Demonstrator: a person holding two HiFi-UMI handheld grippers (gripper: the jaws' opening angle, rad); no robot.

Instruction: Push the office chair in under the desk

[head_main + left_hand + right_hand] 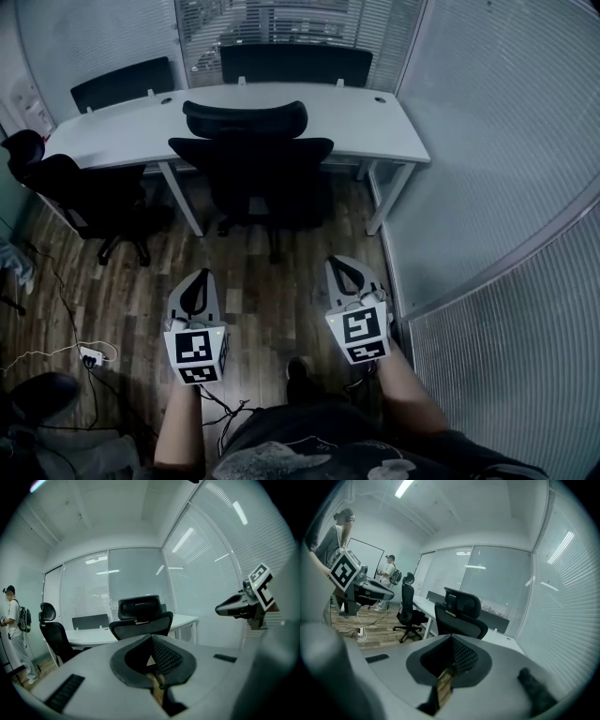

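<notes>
A black office chair (pixel 249 167) with a headrest (pixel 246 116) stands at the front edge of the white desk (pixel 356 122), its back toward me and its wheeled base on the wooden floor. Both grippers hover over the floor short of the chair, apart from it. My left gripper (pixel 195 278) is shut with nothing in it, and so is my right gripper (pixel 344 266). In the left gripper view the chair (pixel 140 619) rises straight beyond the shut left gripper (pixel 151 638). The right gripper view shows the chair (pixel 461 617) just past the shut right gripper (pixel 451 639).
A second black chair (pixel 75 192) stands at the desk's left end. A glass partition (pixel 506 187) runs close along the right. A power strip (pixel 91 355) and cables lie on the floor at left. A person (pixel 16 630) stands far left. White desk legs (pixel 389 199) flank the chair.
</notes>
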